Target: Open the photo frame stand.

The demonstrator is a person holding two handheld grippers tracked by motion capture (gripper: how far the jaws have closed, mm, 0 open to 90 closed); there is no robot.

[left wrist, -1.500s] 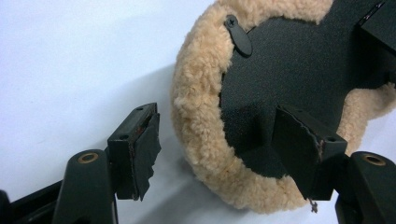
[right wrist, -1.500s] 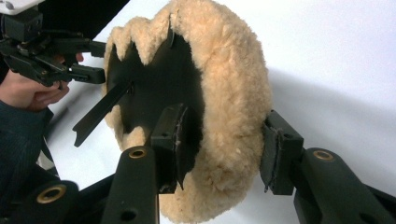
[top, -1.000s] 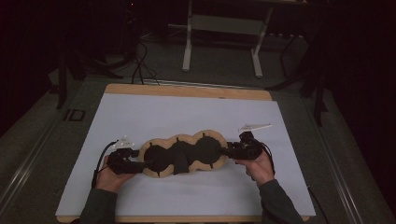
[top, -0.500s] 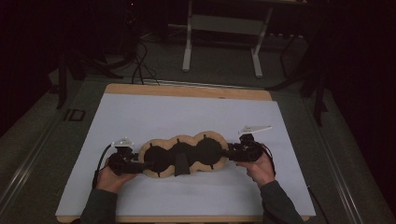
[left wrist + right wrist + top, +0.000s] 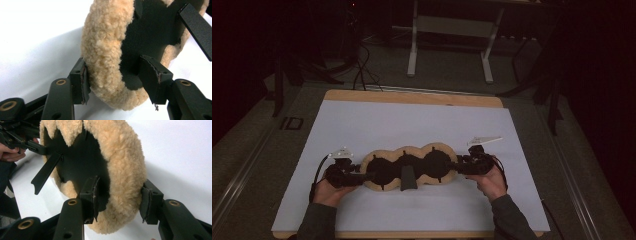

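A long black pad with a tan fleece rim (image 5: 434, 162) lies across the white sheet (image 5: 412, 125), shaped as three round lobes. A black strap (image 5: 407, 178) hangs at its front middle. My left gripper (image 5: 364, 176) is at the pad's left end. Its jaws have just been closing with the fleece rim (image 5: 105, 50) between them, and my left gripper (image 5: 116, 80) now has one pad on the fleece and the other on the black face. My right gripper (image 5: 454, 167) holds the right end. There my right gripper (image 5: 120, 198) is shut on the fleece rim (image 5: 125, 162).
The white sheet covers a wooden board (image 5: 412, 97) whose far edge shows. A metal stand (image 5: 452, 30) and cables (image 5: 362, 70) are on the dark floor beyond. A person's hand (image 5: 489, 182) and sleeves come in from the bottom.
The left jaws have drawn in on the pad's left end. Both hands stay where they were, and the pad has barely shifted.
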